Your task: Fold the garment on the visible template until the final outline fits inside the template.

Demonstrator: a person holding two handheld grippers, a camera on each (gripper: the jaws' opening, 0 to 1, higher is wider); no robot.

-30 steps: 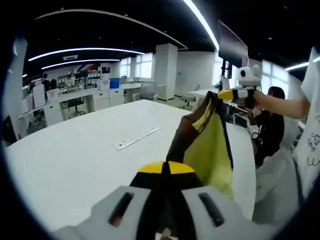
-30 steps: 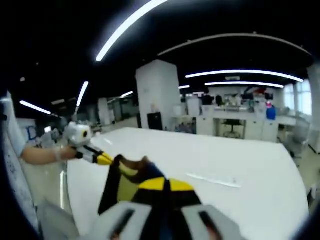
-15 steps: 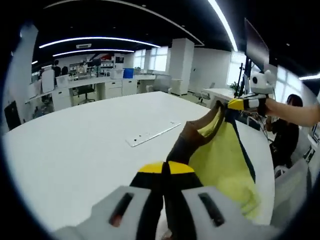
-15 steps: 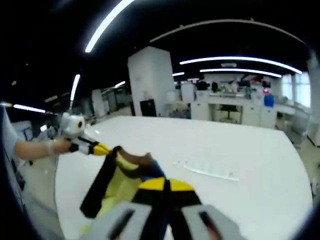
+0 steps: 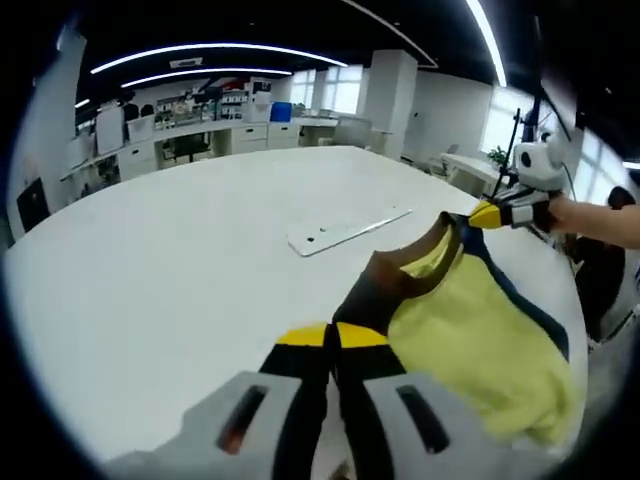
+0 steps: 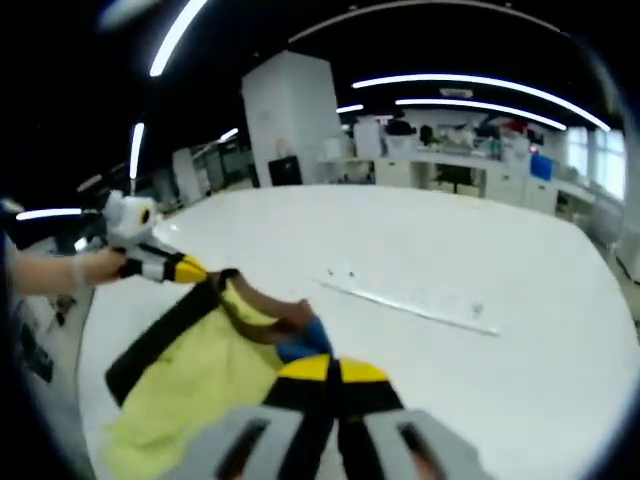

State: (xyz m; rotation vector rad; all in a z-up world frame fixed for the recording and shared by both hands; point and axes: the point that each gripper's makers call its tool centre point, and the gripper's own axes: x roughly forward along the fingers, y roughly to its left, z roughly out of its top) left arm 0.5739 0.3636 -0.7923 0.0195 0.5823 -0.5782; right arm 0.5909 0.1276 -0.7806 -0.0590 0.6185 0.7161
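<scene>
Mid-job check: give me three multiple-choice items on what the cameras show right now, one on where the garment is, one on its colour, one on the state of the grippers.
1. Where is the garment?
A. Spread between the two grippers, over the white table
B. Heaped on a chair
C. On the floor

2. What is the garment's main colour?
A. Red
B. Yellow
C. White

3. How are the left gripper and right gripper?
A. Both open
B. One open
C. Both shut on the garment's brown collar edge

Answers: 1 A, the cloth runs from one gripper to the other above the tabletop. 2 B, a yellow body with dark trim. 3 C, each pair of fingers is pinched together with cloth coming out of it.
</scene>
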